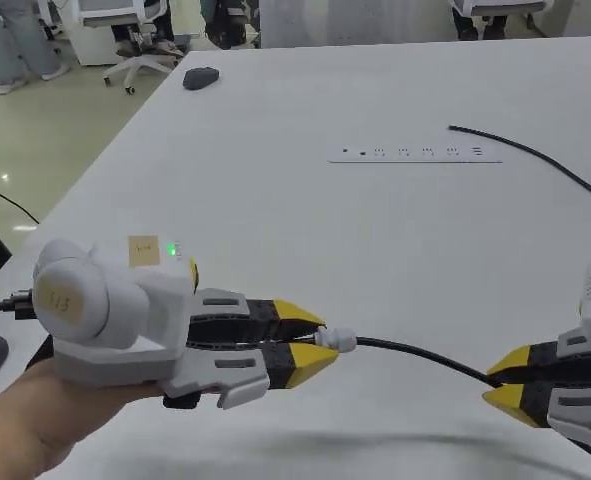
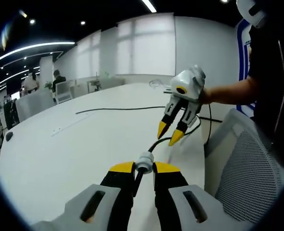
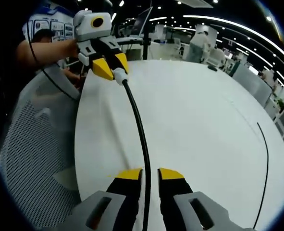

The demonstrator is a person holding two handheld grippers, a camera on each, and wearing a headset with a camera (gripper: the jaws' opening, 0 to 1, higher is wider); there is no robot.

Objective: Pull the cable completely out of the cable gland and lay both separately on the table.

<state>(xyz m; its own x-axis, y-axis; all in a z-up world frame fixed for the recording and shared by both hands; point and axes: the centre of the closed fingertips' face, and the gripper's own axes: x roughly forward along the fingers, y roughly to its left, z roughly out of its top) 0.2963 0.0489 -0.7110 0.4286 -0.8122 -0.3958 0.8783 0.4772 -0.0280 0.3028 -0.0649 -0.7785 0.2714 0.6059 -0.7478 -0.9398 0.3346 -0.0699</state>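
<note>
Left gripper (image 1: 310, 340): nearest to the camera, held in a hand (image 1: 25, 430) at the lower left of the head view; jaws clenched on the cable gland (image 1: 337, 341), which sticks out a little past the yellow tips.
Gland, place: in the air just above the table (image 1: 375, 230), between the left jaws, touching nothing else.
Cable (image 1: 415, 352): black and thin, comes out of the gland and runs to the right gripper (image 1: 505, 378); seated in the gland, not yet pulled out.
Right gripper, fingers: one jaw on each side of the cable, with a gap that looks wider than the cable in the right gripper view; pinching or only standing around it, cannot tell.
Handling, gland: small, light, pale and hard by the look, probably smooth; best taken across the body, as now, so that the opening stays free.
Handling, cable: light and flexible, with a smooth jacket likely to slip; best taken near the gland, with a firm pinch, for a straight pull.
Long axis: gland and cable in one line, left to right in the head view, roughly level with the table, with a slight sag toward the right gripper.
Pointing: cable exit of the gland faces the right gripper, away from the hand.
Pull, as a judgement: along this same line, with the grippers moving apart.
</note>
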